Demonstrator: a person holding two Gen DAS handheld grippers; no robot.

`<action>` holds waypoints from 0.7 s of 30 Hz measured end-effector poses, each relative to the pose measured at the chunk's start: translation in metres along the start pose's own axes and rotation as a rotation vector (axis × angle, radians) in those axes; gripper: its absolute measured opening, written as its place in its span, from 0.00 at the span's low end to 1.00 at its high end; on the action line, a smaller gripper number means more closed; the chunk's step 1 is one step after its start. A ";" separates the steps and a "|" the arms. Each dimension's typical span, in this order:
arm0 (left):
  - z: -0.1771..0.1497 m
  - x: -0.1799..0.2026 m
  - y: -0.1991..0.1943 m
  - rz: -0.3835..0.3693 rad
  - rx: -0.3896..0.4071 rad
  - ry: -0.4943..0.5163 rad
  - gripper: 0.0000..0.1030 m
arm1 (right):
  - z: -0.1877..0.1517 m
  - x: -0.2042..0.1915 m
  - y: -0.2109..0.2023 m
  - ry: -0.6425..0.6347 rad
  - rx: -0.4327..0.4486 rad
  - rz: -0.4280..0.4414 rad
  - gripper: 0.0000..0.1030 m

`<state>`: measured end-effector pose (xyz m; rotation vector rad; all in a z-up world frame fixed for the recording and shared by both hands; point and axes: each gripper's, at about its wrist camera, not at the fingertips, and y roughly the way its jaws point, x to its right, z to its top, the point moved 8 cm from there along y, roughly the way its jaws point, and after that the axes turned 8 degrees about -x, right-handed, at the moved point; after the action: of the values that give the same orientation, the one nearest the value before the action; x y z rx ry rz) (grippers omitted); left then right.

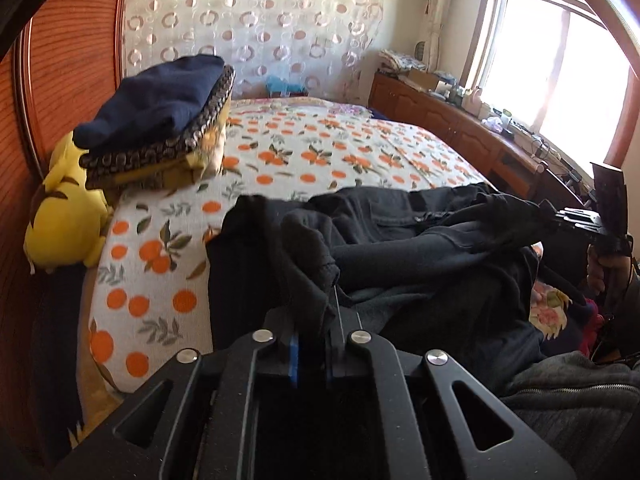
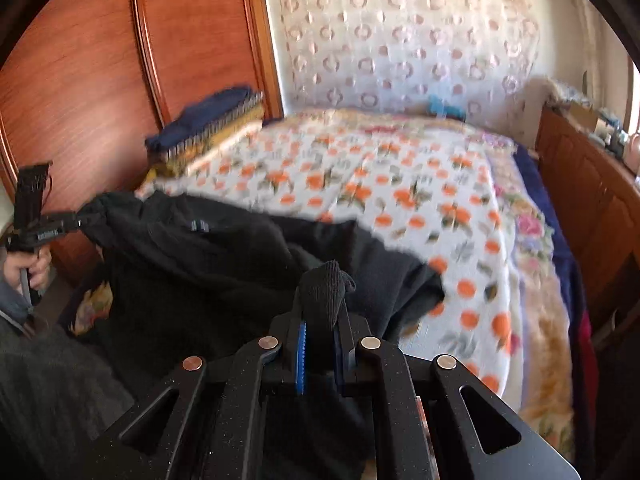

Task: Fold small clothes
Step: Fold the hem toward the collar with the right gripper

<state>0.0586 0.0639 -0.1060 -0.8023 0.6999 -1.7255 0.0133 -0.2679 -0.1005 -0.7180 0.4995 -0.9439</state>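
A black garment hangs stretched over the near end of the bed, held at two corners. My left gripper is shut on one bunched corner of it. My right gripper is shut on the other corner. The right gripper also shows in the left wrist view, pinching the far end of the cloth. The left gripper also shows in the right wrist view, pinching its end. The garment sags between them above the orange-print bedspread.
A stack of folded clothes with a navy piece on top sits at the bed's left side by the wooden wardrobe. A yellow plush toy lies below it. A wooden cabinet with clutter runs along the window.
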 end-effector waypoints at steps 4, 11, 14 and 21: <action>-0.012 -0.002 0.000 0.007 -0.020 0.001 0.13 | -0.015 0.004 0.014 0.012 -0.077 -0.002 0.10; -0.003 -0.010 -0.016 0.044 0.036 -0.010 0.43 | -0.004 0.003 0.014 -0.015 -0.100 0.003 0.13; 0.003 -0.012 -0.018 0.052 0.042 -0.016 0.44 | 0.006 0.001 0.009 -0.025 -0.079 0.004 0.14; 0.012 -0.018 -0.008 0.080 0.047 -0.021 0.79 | -0.001 -0.007 -0.006 -0.049 -0.052 -0.008 0.20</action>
<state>0.0678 0.0825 -0.0958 -0.7492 0.6666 -1.6540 0.0053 -0.2646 -0.0960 -0.7886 0.4800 -0.9218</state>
